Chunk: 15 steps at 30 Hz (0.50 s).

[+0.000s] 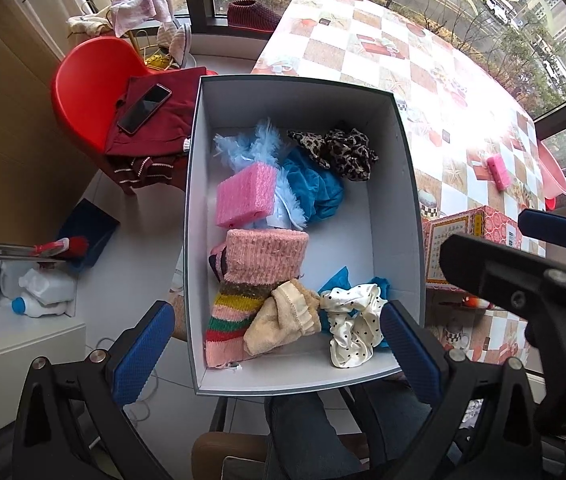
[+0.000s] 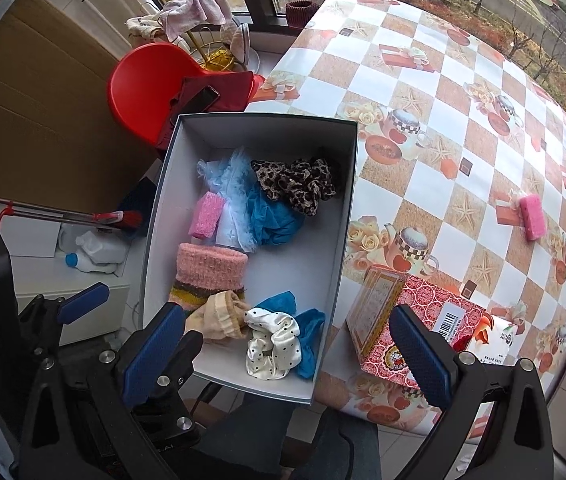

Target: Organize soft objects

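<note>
The box sits at the table's left edge, open side up, its long axis running from 6 toward 12 o'clock in the left wrist view and tilted slightly toward 1 o'clock in the right wrist view. Inside, from the near end: a white dotted scrunchie at 5 o'clock, a beige cloth beside it, and a striped pink sock lying lengthwise along the left wall. Farther in lie a pink sponge, a light blue feathery piece, a teal cloth and a leopard scrunchie at the far end.

The left gripper hovers above the box's near end, pointing downward, jaws wide and holding nothing. The right gripper hangs above the box's near right corner, jaws likewise wide and empty, with its right finger over a red patterned carton on the table.

A second pink sponge lies alone on the table at 3 o'clock. A red chair at 10 o'clock carries a dark red garment and a phone.
</note>
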### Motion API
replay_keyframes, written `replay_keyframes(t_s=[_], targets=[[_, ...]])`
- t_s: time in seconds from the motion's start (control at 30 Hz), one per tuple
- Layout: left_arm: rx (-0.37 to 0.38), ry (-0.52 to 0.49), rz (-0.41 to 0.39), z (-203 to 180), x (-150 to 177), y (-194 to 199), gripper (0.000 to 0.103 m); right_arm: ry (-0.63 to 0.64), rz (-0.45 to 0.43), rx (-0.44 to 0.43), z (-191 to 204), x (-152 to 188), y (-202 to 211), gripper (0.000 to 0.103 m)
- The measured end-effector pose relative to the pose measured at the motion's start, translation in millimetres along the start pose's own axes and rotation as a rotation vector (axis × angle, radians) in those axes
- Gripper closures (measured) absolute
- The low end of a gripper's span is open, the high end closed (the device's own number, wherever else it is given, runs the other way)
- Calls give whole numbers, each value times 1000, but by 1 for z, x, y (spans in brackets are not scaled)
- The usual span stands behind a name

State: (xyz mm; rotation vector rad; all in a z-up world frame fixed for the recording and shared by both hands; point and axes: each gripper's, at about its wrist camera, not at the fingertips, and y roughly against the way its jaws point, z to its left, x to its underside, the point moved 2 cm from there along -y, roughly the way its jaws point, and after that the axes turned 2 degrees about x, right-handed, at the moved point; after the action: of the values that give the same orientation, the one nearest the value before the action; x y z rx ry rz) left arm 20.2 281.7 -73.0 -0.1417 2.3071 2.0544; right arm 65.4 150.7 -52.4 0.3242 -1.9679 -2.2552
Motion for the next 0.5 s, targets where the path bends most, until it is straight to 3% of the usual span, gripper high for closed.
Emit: replay_keyframes(t_s=[0.5], targets=[[6,15,15,6,8,-1,1,9,14,26,5,3,-7,0]])
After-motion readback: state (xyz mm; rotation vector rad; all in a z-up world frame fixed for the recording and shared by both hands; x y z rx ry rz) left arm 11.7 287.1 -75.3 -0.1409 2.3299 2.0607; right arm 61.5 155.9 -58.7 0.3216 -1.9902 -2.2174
